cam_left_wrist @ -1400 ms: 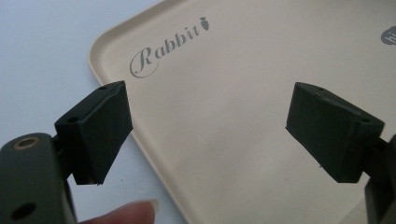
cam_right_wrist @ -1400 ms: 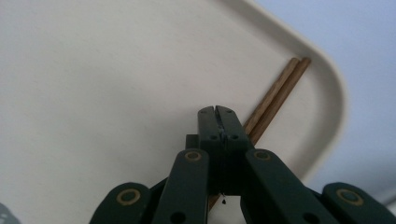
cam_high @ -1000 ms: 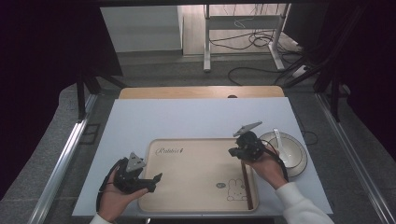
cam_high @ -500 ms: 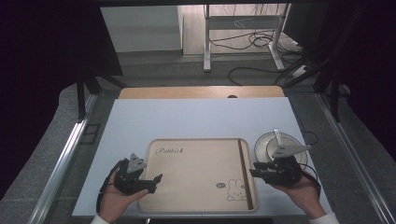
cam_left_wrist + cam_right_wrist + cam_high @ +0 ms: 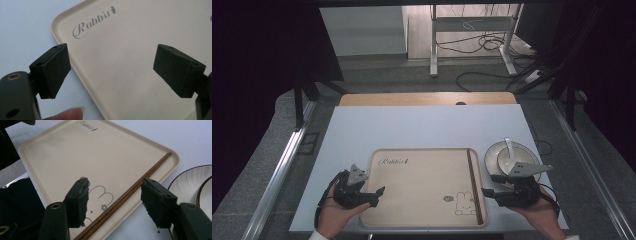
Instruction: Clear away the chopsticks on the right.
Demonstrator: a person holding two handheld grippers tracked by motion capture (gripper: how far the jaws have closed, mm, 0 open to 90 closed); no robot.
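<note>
Left claw (image 5: pixel 373 192) spread wide and empty over the near left edge of the beige tray (image 5: pixel 422 175) on the white desk (image 5: pixel 412 125). Chopsticks (image 5: pixel 474 185) lying along the tray's right rim, right claw (image 5: pixel 488 192) gaping wide and empty just above their near end; bowl (image 5: pixel 510 157) with spoon (image 5: pixel 509 148) just beside the tray. Likely risk: round sticks rolling or parting under an off-centre pinch, or bowl knocked.
</note>
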